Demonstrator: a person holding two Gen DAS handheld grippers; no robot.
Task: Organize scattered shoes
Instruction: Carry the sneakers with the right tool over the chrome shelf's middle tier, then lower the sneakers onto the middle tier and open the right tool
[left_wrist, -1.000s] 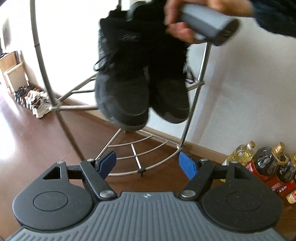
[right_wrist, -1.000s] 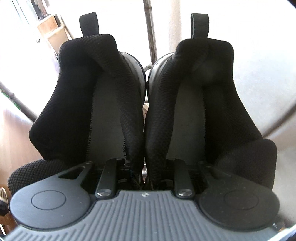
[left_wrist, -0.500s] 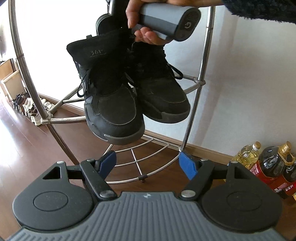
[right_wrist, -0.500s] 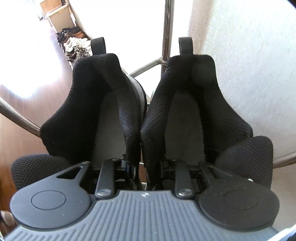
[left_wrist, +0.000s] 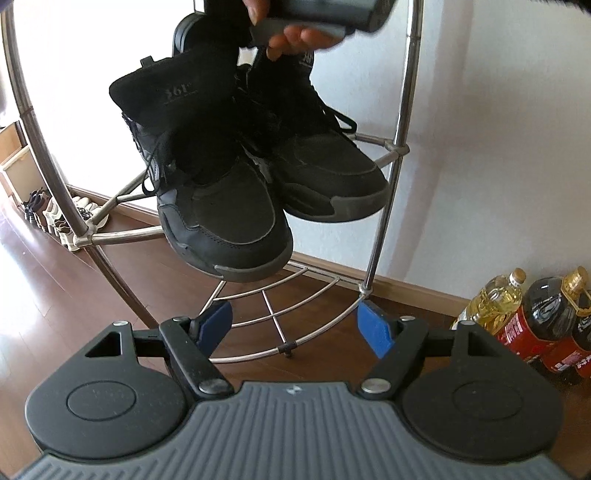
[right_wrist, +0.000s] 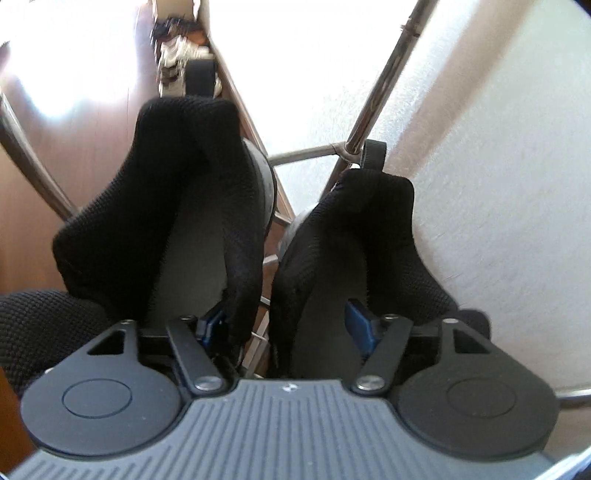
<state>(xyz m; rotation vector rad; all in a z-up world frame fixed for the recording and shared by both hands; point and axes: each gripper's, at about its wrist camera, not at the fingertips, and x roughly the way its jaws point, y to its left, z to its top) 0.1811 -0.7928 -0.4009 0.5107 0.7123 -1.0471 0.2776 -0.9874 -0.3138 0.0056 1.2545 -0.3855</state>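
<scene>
**Black pair over the wire rack**

A pair of black high-top lace-up sneakers (left_wrist: 255, 173) sits toes outward on the upper ring shelf of the chrome wire shoe rack (left_wrist: 400, 147), the nearer toe overhanging the rim. The right gripper (right_wrist: 286, 326) reaches between the collars, its blue fingers spread, one inside each shoe; it looks to be letting go, though I cannot tell whether the pair bears its own weight. The left gripper (left_wrist: 295, 323) hangs below, jaws wide and empty, probably kept clear.
</scene>
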